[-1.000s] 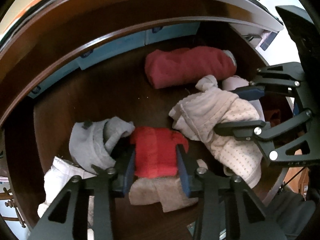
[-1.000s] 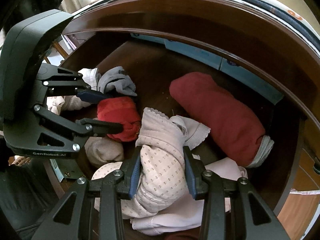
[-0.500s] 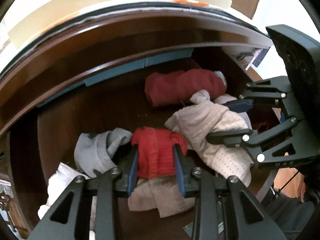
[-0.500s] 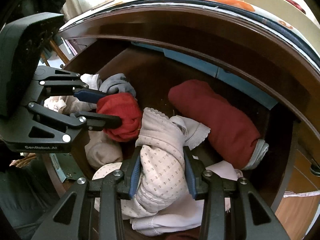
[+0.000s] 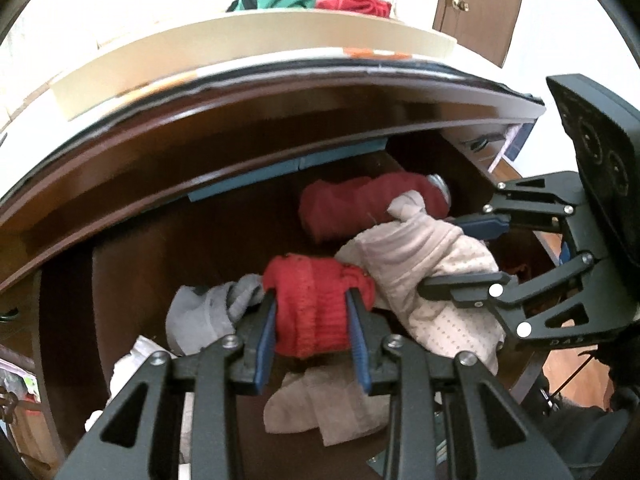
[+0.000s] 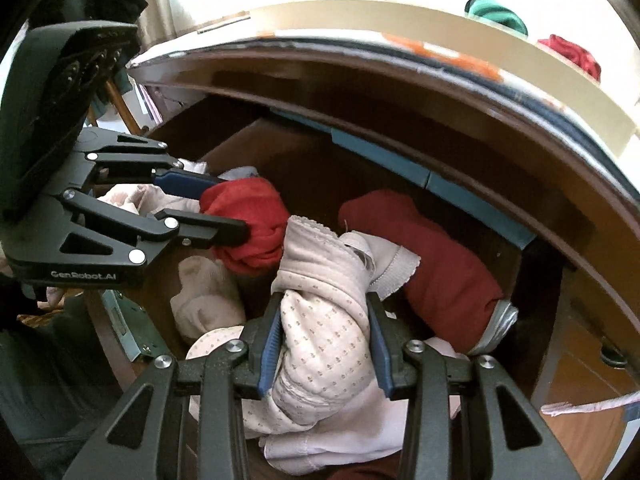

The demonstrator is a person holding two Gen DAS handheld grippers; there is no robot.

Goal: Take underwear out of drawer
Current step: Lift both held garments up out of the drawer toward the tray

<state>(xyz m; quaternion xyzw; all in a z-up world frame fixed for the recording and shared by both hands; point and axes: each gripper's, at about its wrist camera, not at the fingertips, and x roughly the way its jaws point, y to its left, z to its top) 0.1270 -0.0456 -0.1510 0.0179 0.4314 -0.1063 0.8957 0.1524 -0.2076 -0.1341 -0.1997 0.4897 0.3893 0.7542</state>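
Clamping a red bundle [image 5: 316,304], the left gripper [image 5: 312,322] holds it above the drawer [image 5: 160,248] floor; the right gripper [image 6: 324,344] pinches dotted pale underwear [image 6: 324,332]. Both are grasped, neither clear of the drawer; several garments remain inside.

Open drawer: bare floor far left, cloth crowding near and right

The drawer [image 5: 160,248] has bare wood at its far left, open to a gripper; the dresser's overhanging top [image 5: 280,92] roofs the far edge. A dark red roll [image 5: 360,204] blocks the far right, while grey [image 5: 200,316], beige [image 5: 320,404] and white [image 5: 132,364] garments fill the near floor.
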